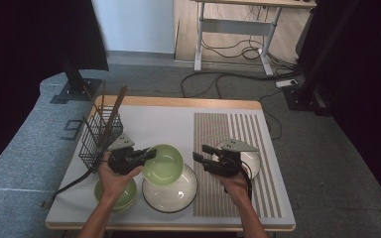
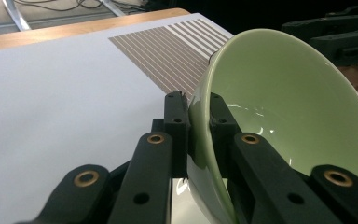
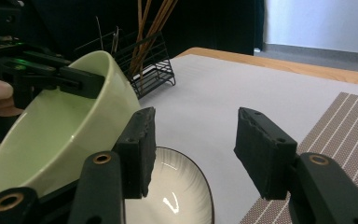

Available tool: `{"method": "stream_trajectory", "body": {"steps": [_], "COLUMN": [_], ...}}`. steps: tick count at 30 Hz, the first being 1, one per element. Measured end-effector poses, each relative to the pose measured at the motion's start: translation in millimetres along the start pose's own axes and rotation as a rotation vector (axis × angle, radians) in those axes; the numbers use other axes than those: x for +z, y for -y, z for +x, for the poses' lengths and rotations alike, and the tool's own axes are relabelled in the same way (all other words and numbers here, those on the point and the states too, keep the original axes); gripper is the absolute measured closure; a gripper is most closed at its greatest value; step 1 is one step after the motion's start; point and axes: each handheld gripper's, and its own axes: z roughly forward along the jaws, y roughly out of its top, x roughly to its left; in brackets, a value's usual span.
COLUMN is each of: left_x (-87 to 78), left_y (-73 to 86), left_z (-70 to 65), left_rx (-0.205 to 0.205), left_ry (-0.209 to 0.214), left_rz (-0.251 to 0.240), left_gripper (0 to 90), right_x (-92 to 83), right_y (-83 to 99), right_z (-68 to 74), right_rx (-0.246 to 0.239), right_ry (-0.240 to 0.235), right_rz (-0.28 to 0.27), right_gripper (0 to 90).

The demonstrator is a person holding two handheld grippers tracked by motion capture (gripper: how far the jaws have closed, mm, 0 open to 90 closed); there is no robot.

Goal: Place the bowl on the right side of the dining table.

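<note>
My left gripper (image 1: 150,154) is shut on the rim of a pale green bowl (image 1: 164,162) and holds it tilted above a white ribbed bowl (image 1: 171,191). In the left gripper view one pad lies outside and one inside the green bowl's (image 2: 284,102) wall, with the left gripper (image 2: 198,114) clamped on it. My right gripper (image 1: 202,153) stands open just right of the bowl, with nothing between its jaws. From the right gripper view, the right gripper (image 3: 196,149) sits beside the green bowl (image 3: 60,126), apart from it, over the white bowl (image 3: 177,191).
A second green bowl (image 1: 115,194) sits at the front left. A black wire basket (image 1: 99,135) with chopsticks stands at the left edge. A white plate (image 1: 250,159) lies on the striped mat (image 1: 228,129) under my right hand. The table's (image 1: 178,102) far half is bare.
</note>
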Motion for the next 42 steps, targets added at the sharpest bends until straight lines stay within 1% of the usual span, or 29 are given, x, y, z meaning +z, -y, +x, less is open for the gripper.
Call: {"method": "stream_trajectory", "body": {"steps": [9,13,18,21,28,32,38,42], "left_x": [2.4,4.2,7.9,10.0,16.5,20.2,22.9,23.4], "left_y": [-1.1,-1.7,-1.3,-1.7,0.0,1.0,2.9,3.3], "left_z": [0.5,2.0,1.4,-0.3,-0.6,-1.6,-4.0,-6.4], "left_rx": [-0.001,0.000,-0.010,-0.002,-0.004,-0.012,-0.012,-0.008], "left_ry": [-0.006,-0.009,-0.004,-0.010,-0.009,-0.003,-0.003,0.000], "left_rz": [0.004,0.014,0.012,0.017,0.034,0.034,0.035,0.031], "left_gripper": [81.9,81.9,81.9,81.9,81.9,81.9,81.9,81.8], "right_x": [1.9,2.6,3.7,4.0,4.3,5.8,9.0,11.9], "right_y": [-2.1,-2.8,-3.4,-3.7,-5.3,-5.0,-4.3,-2.8], "right_z": [5.6,8.1,11.3,12.7,15.7,17.4,19.9,20.0], "right_rx": [-0.005,-0.006,-0.005,-0.010,-0.013,-0.018,-0.025,-0.028], "right_ry": [-0.012,-0.021,-0.035,-0.039,-0.048,-0.054,-0.057,-0.049], "right_rz": [-0.002,-0.003,-0.005,-0.002,-0.008,0.002,0.018,0.036], "right_gripper": [47.0,46.9,46.8,46.7,46.6,46.6,46.5,46.2]}}
